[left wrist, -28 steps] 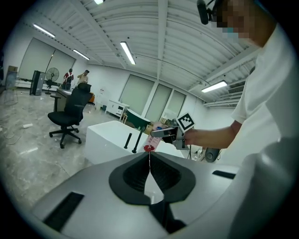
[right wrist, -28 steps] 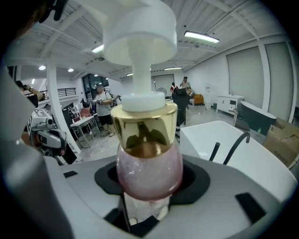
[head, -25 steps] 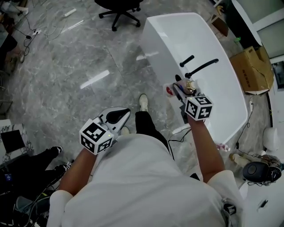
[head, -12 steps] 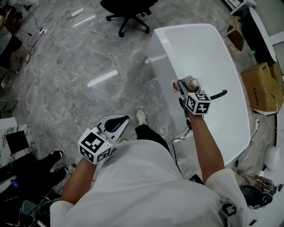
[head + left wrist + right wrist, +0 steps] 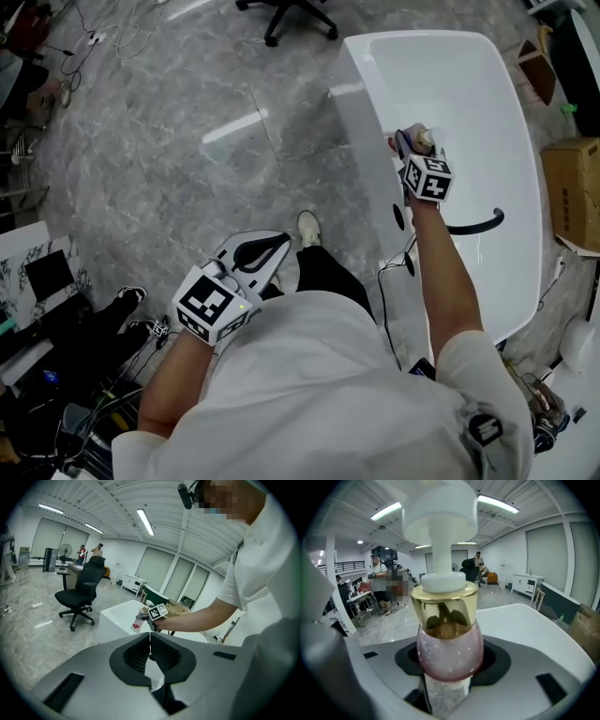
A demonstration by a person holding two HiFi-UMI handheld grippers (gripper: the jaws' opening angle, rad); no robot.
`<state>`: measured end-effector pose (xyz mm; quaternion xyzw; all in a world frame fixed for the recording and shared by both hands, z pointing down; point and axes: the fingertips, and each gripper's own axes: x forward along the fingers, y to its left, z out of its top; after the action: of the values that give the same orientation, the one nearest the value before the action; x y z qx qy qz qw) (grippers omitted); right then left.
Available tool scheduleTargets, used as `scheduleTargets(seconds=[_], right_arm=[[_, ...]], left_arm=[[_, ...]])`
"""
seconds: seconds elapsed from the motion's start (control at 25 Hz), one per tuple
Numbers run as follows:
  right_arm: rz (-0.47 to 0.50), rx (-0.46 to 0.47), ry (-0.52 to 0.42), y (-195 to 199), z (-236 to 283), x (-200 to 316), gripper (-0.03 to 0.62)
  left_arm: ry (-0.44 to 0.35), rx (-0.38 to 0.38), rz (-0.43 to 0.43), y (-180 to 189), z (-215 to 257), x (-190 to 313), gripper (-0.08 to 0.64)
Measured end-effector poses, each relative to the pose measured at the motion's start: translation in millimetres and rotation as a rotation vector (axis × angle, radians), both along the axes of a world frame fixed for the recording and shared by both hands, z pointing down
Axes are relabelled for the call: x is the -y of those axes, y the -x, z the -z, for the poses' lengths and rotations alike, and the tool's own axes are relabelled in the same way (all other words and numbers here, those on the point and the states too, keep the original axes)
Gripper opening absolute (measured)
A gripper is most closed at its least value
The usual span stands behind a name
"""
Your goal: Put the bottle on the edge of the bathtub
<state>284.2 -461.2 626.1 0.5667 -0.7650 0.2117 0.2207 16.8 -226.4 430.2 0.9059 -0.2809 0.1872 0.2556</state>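
Observation:
A pump bottle with a pink glittery body, gold collar and white pump head stands upright between the jaws of my right gripper, which is shut on it. In the head view the right gripper holds the bottle over the left rim of the white bathtub. My left gripper hangs low by the person's leg, away from the tub. In the left gripper view, the left gripper has its jaws together with nothing between them, and the bottle shows far off.
A black faucet curves over the tub nearer the person than the right gripper. A black office chair stands on the grey marble floor beyond the tub. A cardboard box lies to the tub's right, and cables lie at the far left.
The right gripper has carried the bottle away from the person along the tub's left rim, past the faucet. The left gripper has hardly moved.

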Motion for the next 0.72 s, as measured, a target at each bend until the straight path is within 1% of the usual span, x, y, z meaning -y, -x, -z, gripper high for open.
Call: scheduleTargets(seconds=[0.16,0.36,0.52,0.72], right_arm=[[-0.03,-0.001,0.023,-7,-29,30,0.227],[-0.052,-0.01,0.043,-12,-56,54,0.226],[-0.055,-0.019,0.044,-17,-73,75,0.227],[-0.044,-0.035,0.047,-14,-86,89,0.227]], left_arm=[[0.031,0.005,0.019,-3,-8,15,0.02],[0.066,0.007,0.012,-11,-17,25,0.02],[0.079,0.01,0.006,-20,-26,31,0.02],[0.11,0.016,0.014,-18,-31,34,0.02]])
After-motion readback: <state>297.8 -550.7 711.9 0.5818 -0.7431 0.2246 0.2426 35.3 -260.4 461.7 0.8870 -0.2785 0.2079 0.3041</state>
